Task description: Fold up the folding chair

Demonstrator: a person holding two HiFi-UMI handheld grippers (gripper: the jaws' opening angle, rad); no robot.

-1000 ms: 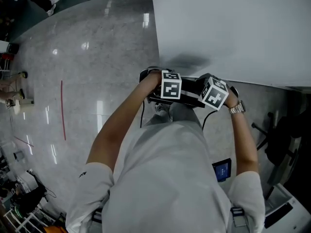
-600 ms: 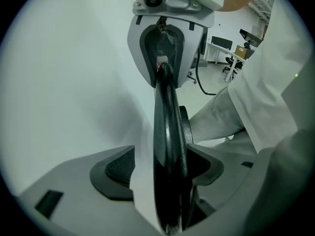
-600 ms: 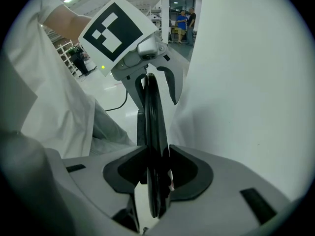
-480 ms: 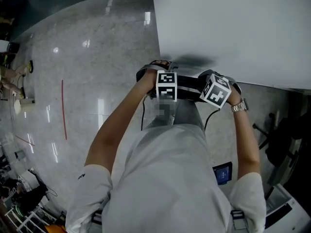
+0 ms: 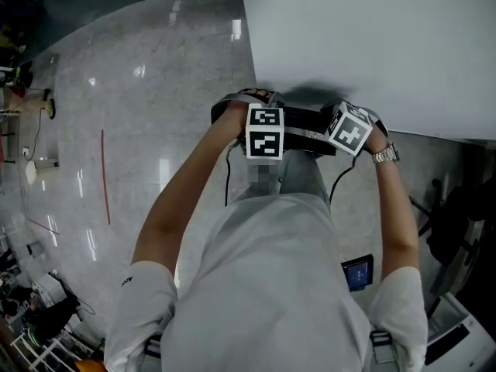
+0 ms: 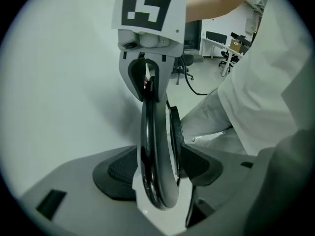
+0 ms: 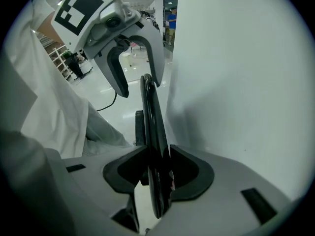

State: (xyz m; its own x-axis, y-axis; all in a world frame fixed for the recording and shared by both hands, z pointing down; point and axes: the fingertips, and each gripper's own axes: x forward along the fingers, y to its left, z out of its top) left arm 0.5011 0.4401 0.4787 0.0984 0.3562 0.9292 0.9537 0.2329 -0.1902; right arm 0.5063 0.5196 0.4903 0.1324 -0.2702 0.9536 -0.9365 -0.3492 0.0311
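The right gripper (image 7: 157,167), clamped on the upright folding chair (image 6: 153,141) by the wall (image 5: 372,45), should hold firm while the left gripper (image 6: 160,168), its 2 jaws just opened wide around the rim and seemingly clear, re-grips squarely.

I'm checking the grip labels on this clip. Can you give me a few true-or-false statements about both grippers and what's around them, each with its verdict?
The right gripper is closed on the folding chair. True.
The left gripper is clamped tight on the chair. False: its jaws have just been opening and stand wide, with the chair's frame between them.
A big white panel stands right beyond the chair. True.
The watch sits on the person's left wrist. False: it is on the right wrist.
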